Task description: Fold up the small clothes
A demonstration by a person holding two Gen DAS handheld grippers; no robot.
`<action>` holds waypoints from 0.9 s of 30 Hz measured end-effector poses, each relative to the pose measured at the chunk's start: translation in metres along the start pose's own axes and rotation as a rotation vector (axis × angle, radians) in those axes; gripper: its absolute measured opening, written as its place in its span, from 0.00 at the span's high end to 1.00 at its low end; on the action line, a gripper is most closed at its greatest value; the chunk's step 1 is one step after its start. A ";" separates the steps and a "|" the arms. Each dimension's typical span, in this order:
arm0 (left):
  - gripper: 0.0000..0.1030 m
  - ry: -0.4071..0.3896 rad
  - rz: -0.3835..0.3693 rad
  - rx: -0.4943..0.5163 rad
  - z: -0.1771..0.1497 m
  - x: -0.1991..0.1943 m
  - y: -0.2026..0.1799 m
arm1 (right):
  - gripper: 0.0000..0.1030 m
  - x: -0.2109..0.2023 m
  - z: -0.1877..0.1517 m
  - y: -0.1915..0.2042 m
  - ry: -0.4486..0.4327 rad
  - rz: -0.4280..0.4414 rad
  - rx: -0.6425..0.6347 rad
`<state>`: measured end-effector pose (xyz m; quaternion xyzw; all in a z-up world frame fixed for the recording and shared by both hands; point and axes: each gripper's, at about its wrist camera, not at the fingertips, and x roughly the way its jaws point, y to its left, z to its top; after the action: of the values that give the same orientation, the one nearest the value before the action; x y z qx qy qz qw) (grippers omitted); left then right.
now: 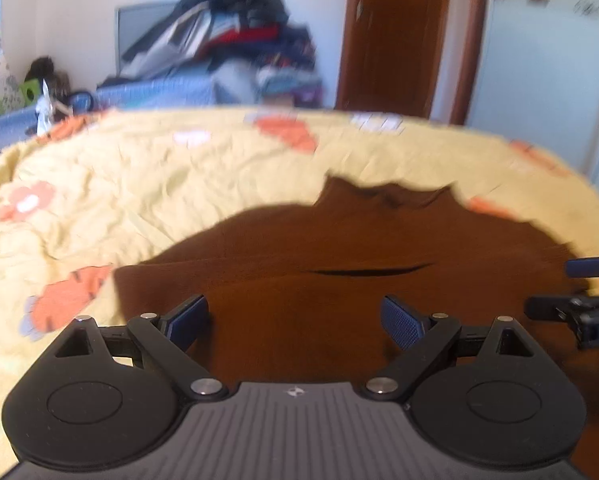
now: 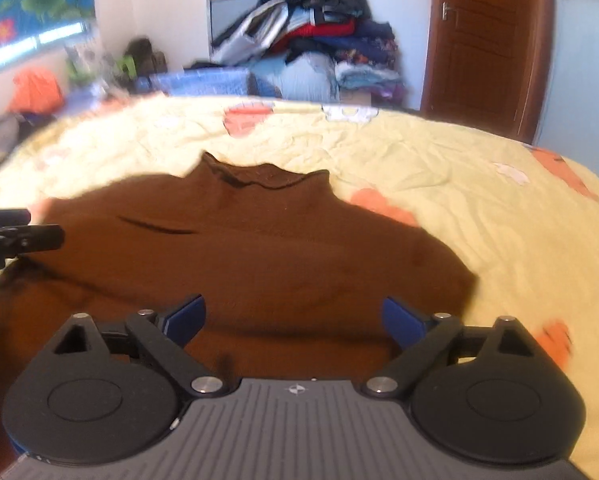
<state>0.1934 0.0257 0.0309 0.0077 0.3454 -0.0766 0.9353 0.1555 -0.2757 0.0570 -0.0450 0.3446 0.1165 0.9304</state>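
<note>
A small brown sweater [image 1: 339, 240] lies flat on the yellow bedsheet [image 1: 139, 184], collar pointing away. It also shows in the right wrist view [image 2: 259, 248]. My left gripper [image 1: 295, 322] is open and empty above the sweater's near left part. My right gripper [image 2: 293, 320] is open and empty above its near right part. The right gripper's fingers [image 1: 555, 308] show at the right edge of the left wrist view. The left gripper's fingers [image 2: 39, 236] show at the left edge of the right wrist view.
The bed's yellow sheet [image 2: 479, 208] with orange patterns spreads around the sweater. A tall pile of clothes [image 2: 315, 32] stands beyond the bed's far edge. A brown door [image 2: 487, 40] is at the back right. Clutter [image 2: 35, 88] sits at the far left.
</note>
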 end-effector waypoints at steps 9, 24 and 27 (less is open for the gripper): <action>0.00 0.018 0.047 0.035 -0.008 0.024 0.020 | 0.00 0.022 -0.030 -0.010 0.000 0.041 -0.064; 0.01 0.149 -0.406 -0.457 -0.142 -0.154 0.088 | 0.00 -0.148 -0.153 -0.094 0.117 0.391 0.593; 0.01 0.249 -0.647 -0.587 -0.169 -0.159 0.100 | 0.00 -0.165 -0.182 -0.098 0.181 0.532 0.729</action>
<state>-0.0197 0.1581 0.0017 -0.3569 0.4471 -0.2620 0.7772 -0.0562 -0.4314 0.0271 0.3654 0.4425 0.2179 0.7894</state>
